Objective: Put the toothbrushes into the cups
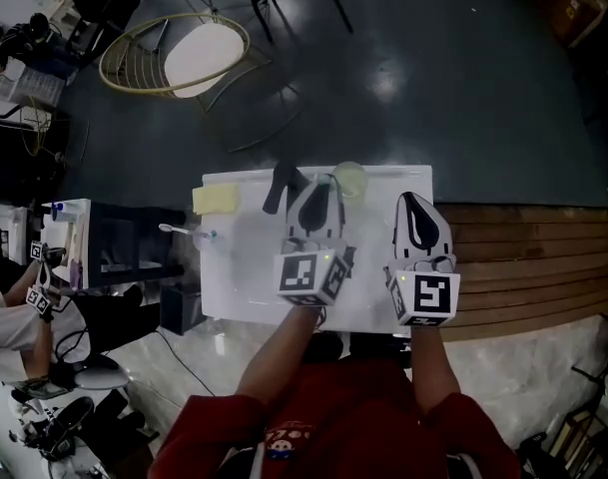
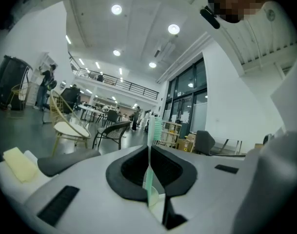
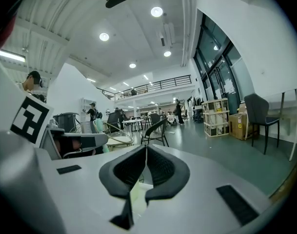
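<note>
Pinching a green toothbrush (image 2: 154,129) by its handle, the left gripper (image 2: 149,149) has its jaws pressed tight on it. The brush stands upright with the bristle head above the jaw tips. In the head view this gripper hangs over the middle of the white desk (image 1: 249,287), just below a pale translucent cup (image 1: 350,179) near the desk's upper edge. The right gripper (image 3: 145,152) has its jaws pressed together with nothing between them, at the desk's right side. What looks like a second toothbrush (image 1: 181,231) lies at the desk's left edge, well apart from the cup.

The step in hand seems to be getting the green brush into that cup. To do it well, the handle end should be centred over the cup's mouth before it goes down, since the cup looks light and could tip if its rim is knocked. The jaws should part only once the handle is inside. The idle right gripper could steady the cup's wall.
</note>
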`<state>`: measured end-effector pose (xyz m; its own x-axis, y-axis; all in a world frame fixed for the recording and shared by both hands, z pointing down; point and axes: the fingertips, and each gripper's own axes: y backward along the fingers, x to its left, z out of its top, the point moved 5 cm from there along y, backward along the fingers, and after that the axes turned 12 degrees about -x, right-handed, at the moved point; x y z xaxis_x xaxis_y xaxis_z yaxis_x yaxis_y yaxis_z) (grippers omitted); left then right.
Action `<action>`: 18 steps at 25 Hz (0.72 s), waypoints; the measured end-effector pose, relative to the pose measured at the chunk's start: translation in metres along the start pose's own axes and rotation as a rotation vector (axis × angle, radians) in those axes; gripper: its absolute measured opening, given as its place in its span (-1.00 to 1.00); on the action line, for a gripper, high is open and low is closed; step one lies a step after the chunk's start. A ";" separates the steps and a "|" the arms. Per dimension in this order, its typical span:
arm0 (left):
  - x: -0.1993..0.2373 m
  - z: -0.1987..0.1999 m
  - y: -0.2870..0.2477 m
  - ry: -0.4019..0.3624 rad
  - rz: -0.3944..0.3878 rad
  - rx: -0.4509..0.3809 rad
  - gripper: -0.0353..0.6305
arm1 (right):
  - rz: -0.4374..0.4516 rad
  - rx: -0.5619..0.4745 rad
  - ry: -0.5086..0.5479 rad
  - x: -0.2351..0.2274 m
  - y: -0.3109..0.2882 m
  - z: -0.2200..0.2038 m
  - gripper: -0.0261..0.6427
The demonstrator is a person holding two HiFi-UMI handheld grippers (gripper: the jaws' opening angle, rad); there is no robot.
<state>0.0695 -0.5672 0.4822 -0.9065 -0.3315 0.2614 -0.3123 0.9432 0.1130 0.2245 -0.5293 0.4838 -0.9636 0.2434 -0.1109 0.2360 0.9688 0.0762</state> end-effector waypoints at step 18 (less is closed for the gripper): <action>0.022 -0.068 -0.009 0.043 0.126 0.081 -0.77 | 0.017 0.066 -0.018 -0.019 -0.011 -0.031 -0.83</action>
<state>0.0717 -0.5842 0.5523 -0.9276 -0.2094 0.3095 -0.2203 0.9754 -0.0003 0.2367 -0.5457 0.5158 -0.9570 0.2602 -0.1284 0.2608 0.9653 0.0125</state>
